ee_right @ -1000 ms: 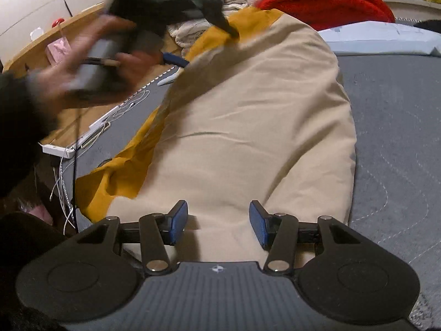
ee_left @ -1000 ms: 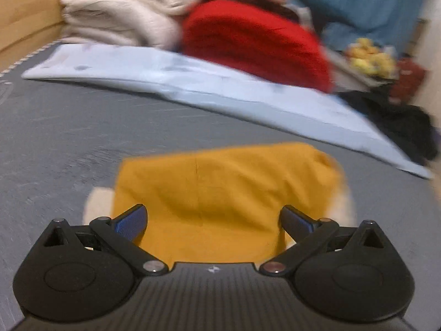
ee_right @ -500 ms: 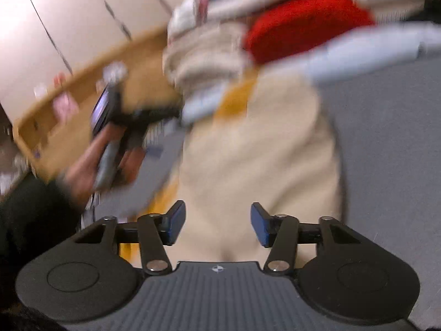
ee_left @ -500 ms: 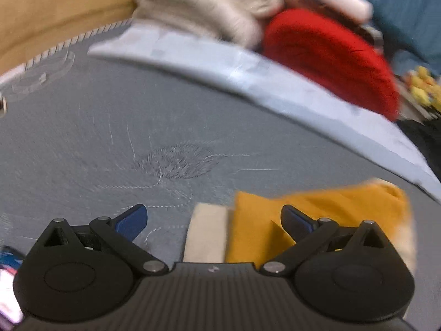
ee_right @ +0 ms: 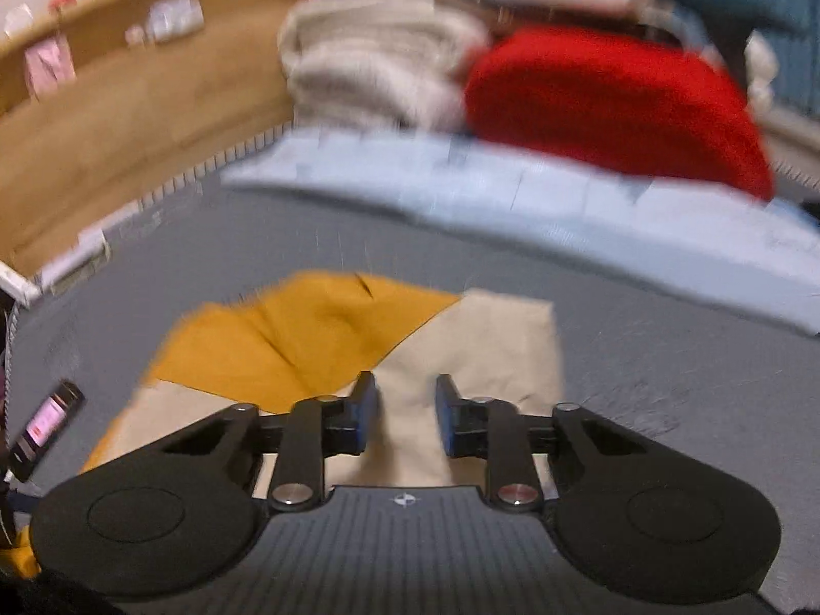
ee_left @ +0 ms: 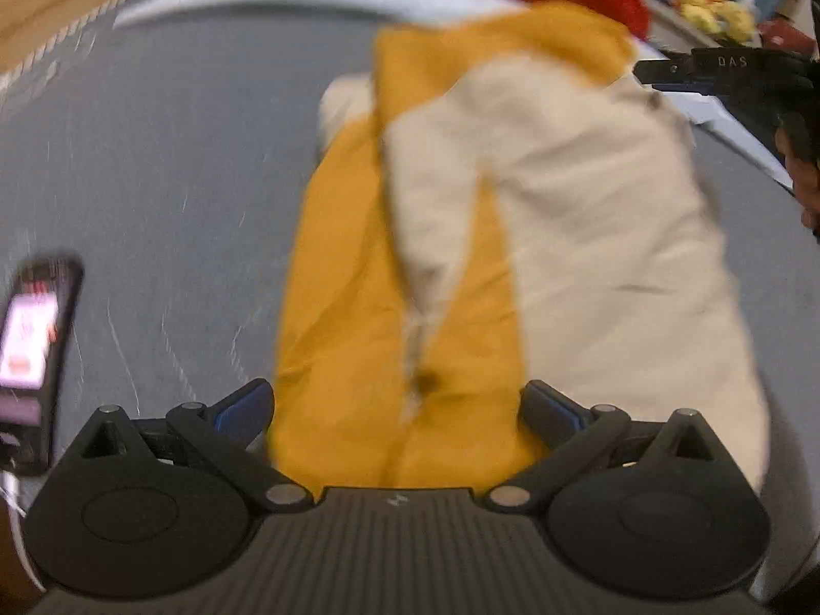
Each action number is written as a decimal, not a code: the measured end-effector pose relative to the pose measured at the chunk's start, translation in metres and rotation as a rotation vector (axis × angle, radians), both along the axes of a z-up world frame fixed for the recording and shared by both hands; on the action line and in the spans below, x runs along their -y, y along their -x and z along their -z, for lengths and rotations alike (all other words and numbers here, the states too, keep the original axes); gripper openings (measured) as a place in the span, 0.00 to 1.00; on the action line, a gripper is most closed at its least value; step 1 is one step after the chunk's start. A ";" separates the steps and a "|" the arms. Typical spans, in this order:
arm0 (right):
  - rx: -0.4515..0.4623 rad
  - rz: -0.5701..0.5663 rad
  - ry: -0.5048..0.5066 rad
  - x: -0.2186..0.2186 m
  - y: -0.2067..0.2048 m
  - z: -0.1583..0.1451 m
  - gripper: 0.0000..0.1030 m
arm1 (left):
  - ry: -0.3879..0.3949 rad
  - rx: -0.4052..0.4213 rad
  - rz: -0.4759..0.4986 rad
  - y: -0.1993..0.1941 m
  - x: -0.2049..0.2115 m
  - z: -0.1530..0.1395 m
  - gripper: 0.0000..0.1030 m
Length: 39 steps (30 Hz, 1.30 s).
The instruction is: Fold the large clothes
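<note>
The mustard-and-beige garment (ee_left: 512, 236), spread on the grey mattress (ee_left: 154, 179) from six to twelve o'clock ahead of the wide-spread left gripper (ee_left: 397, 405), looks light and limp, best pinched at a far corner, where the right gripper (ee_right: 405, 410) has just been narrowing over beige cloth, no pinch evident.

Mustard-and-beige garment (ee_left: 461, 236), spread tongs (ee_left: 397, 410), phone (ee_left: 31, 348)

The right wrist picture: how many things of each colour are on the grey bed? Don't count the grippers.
Mustard and beige: 1, the garment
Red: 1, the red pile
Light blue: 1, the light blue cloth
Cream: 1, the cream stack
Black: 1, the phone at the bed's edge
Total: 5
</note>
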State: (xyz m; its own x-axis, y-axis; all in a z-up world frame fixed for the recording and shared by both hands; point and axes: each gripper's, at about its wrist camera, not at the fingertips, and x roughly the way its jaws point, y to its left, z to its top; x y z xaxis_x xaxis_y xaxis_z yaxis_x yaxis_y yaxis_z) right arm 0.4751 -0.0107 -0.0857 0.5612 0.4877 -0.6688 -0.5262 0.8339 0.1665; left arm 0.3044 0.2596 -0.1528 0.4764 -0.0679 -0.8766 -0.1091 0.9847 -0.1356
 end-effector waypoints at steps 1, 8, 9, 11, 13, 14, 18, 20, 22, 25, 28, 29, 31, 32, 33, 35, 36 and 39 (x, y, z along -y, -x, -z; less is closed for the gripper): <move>-0.051 -0.005 0.001 -0.006 -0.006 0.013 0.16 | 0.052 -0.014 -0.016 -0.002 -0.009 0.006 1.00; -0.135 -0.004 -0.055 -0.007 -0.033 0.037 0.06 | 0.091 0.001 -0.012 -0.001 -0.018 0.009 1.00; -0.128 0.021 -0.127 0.009 -0.031 0.026 0.12 | 0.095 0.010 -0.017 -0.001 -0.019 0.008 1.00; -0.057 0.128 -0.259 0.051 -0.016 0.000 0.52 | 0.075 0.054 -0.030 0.009 -0.019 -0.003 1.00; 0.034 0.233 -0.311 0.092 0.005 -0.020 0.91 | 0.011 0.121 -0.030 0.023 -0.010 -0.018 1.00; 0.066 0.261 -0.327 0.113 0.016 -0.027 0.92 | -0.013 0.155 -0.033 0.030 -0.004 -0.024 1.00; -0.044 0.291 -0.342 0.161 0.039 -0.027 0.92 | 0.005 0.173 -0.062 0.056 0.025 -0.037 1.00; -0.091 0.284 -0.325 0.166 0.052 -0.021 0.92 | 0.018 0.167 -0.085 0.061 0.039 -0.039 1.00; -0.107 0.258 -0.310 0.165 0.068 -0.016 0.92 | 0.020 0.166 -0.120 0.069 0.043 -0.045 1.00; -0.138 0.182 -0.289 0.152 0.089 -0.005 0.92 | 0.061 0.146 -0.191 0.075 0.039 -0.054 1.00; -0.142 0.104 -0.244 0.134 0.112 -0.003 0.92 | 0.125 0.117 -0.252 0.087 0.036 -0.064 1.00; -0.132 0.085 -0.233 0.127 0.118 -0.003 0.92 | 0.154 0.127 -0.260 0.093 0.035 -0.069 1.00; -0.114 0.077 -0.237 0.118 0.121 -0.008 0.92 | 0.226 0.157 -0.265 0.102 0.036 -0.075 1.00; -0.110 0.083 -0.245 0.116 0.122 -0.008 0.92 | 0.230 0.157 -0.275 0.105 0.037 -0.076 1.00; -0.112 0.091 -0.250 0.115 0.120 -0.009 0.92 | 0.223 0.145 -0.283 0.106 0.039 -0.075 1.00; -0.123 0.108 -0.260 0.114 0.115 -0.008 0.92 | 0.216 0.092 -0.293 0.103 0.040 -0.068 1.00; -0.130 0.118 -0.263 0.112 0.109 -0.007 0.92 | 0.221 0.063 -0.300 0.102 0.039 -0.063 1.00; -0.158 0.147 -0.284 0.113 0.095 0.002 0.92 | 0.260 -0.004 -0.332 0.094 0.033 -0.043 1.00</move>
State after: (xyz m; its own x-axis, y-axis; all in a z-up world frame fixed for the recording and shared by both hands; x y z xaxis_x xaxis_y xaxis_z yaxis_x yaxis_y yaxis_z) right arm 0.3804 -0.1239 -0.0874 0.5396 0.5883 -0.6023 -0.3534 0.8075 0.4722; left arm 0.2099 0.2263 -0.1102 0.5068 -0.1304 -0.8522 -0.4160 0.8288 -0.3742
